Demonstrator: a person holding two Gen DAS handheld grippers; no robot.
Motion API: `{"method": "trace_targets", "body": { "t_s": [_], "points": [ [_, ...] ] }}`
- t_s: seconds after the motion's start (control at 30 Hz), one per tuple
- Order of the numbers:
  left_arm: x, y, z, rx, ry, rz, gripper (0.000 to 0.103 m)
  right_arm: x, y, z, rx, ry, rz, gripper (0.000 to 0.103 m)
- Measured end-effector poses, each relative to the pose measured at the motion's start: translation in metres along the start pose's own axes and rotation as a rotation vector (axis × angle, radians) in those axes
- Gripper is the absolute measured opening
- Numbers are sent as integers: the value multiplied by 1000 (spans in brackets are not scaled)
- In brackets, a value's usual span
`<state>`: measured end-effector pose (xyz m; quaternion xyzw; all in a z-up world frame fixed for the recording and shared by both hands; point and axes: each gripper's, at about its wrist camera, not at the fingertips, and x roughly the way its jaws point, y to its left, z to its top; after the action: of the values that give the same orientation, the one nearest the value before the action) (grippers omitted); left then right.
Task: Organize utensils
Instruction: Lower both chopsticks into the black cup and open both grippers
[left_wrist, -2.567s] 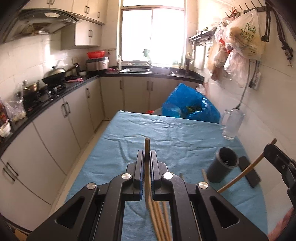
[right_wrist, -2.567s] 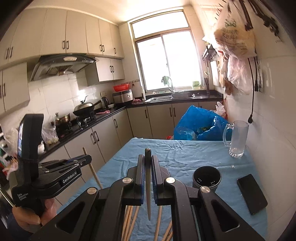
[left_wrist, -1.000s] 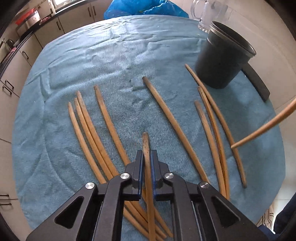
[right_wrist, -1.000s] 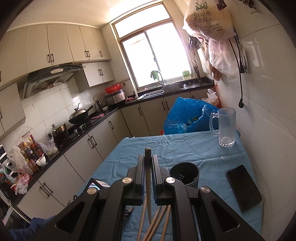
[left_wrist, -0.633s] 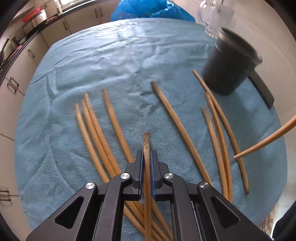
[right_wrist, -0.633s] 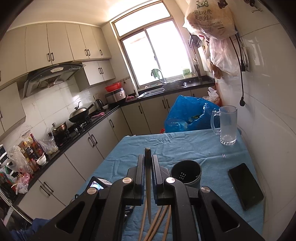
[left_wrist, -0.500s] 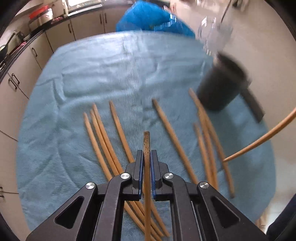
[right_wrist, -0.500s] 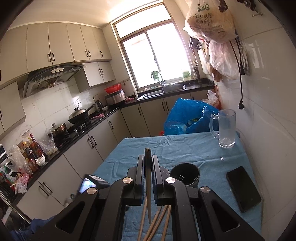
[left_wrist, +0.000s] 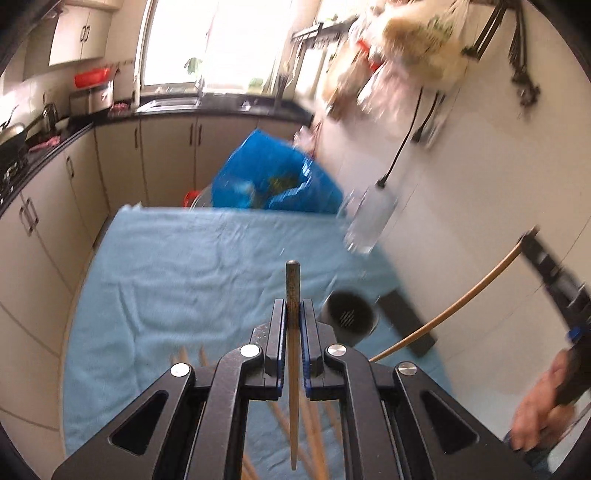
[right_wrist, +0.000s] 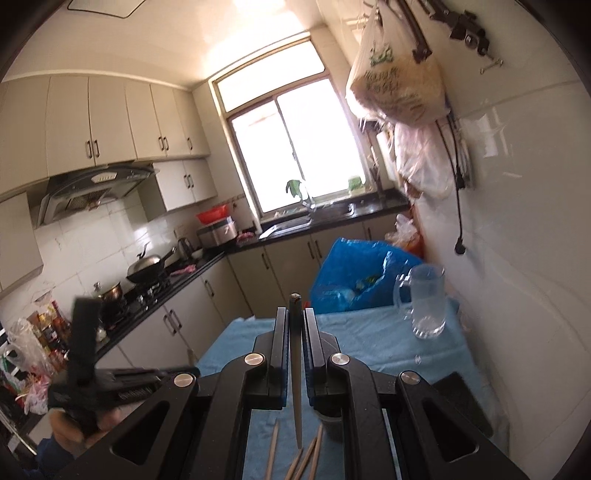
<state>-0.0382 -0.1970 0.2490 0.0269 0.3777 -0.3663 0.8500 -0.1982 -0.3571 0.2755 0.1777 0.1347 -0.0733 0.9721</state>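
Wooden chopstick (left_wrist: 293, 369) clamped upright between the closed jaws of the left gripper (left_wrist: 293, 314), its blunt end poking out past the fingertips above a table covered in blue cloth (left_wrist: 177, 266). The right gripper (right_wrist: 295, 325) is likewise shut tight on a second chopstick (right_wrist: 296, 376), seen from the left camera as a long curved stick (left_wrist: 461, 306) angling across the white wall, with the person's right hand (left_wrist: 543, 410) wrapped around the handle at the frame's edge. More chopsticks (right_wrist: 295, 461) lie loose on the cloth beneath both grippers. A black holder (left_wrist: 349, 315) stands on the table near the wall, a dark phone (left_wrist: 406, 323) flat just beside it and a glass mug (right_wrist: 424, 302) farther back. Behind the table sits a blue plastic bag (right_wrist: 358, 273); kitchen cabinets, a stove with a wok and a bright window fill the background. The left view is blurred.
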Motion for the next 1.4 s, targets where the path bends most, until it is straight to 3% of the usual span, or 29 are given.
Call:
{"method": "trace_targets", "body": {
  "t_s": [0.27,0.4,0.5,0.83,1.1,1.4],
  "points": [
    [-21,-40,74,7,-156,-35,7,13,-15,34,-17,-68,-77,8],
    [-2,-50,93,-32,-224,-54,7,36,-26,38,-12,-50,-108,8],
    [23,-58,91,-31,-241,-40,7,56,-39,33,7,-16,-115,8],
    [103,-55,58,-47,-139,11,7,101,-74,-4,68,124,-114,8],
    [107,-47,56,-61,-122,35,7,106,-78,-13,82,150,-103,9],
    [74,-57,75,-66,-213,26,7,105,-73,-15,72,144,-107,8]
  ]
}}
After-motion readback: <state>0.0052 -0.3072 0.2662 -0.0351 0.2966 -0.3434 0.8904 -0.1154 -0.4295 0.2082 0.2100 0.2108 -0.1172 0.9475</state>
